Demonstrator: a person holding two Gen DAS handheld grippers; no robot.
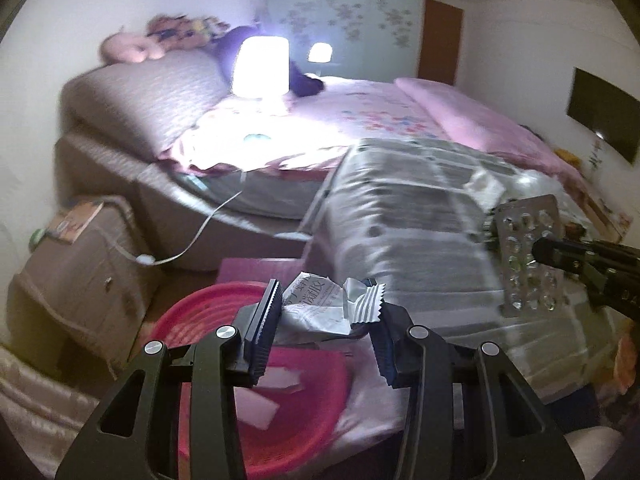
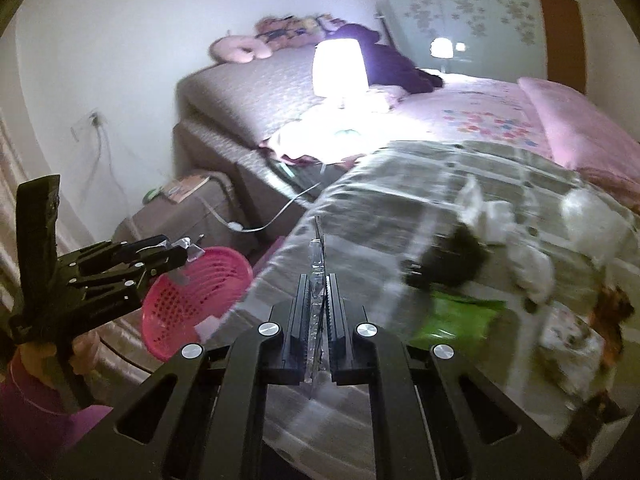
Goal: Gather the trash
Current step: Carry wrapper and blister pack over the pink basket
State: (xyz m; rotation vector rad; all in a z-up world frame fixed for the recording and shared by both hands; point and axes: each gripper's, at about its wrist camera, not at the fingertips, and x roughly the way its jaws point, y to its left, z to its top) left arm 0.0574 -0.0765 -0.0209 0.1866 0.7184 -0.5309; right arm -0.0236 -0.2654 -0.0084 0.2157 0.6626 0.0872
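Your left hand-held gripper has its jaws part open around a crumpled white wrapper, pinched just above the pink basket. Your right hand-held gripper is nearly closed on an empty silver blister pack, held edge-on over the newspaper spread on the bed, to the basket's right.

Both pieces look feather-light. The wrapper is soft and crinkly, so it should crush and may cling to the pads; grip its bunched middle. The blister pack looks like stiff, slick foil; hold it by a flat edge so it cannot swivel.

Only the left wrist view shows the pack's face with its popped pockets, and paper scraps already in the basket. Only the right wrist view shows what remains on the newspaper beyond the basket: a green packet, white tissue and a dark blurred item.
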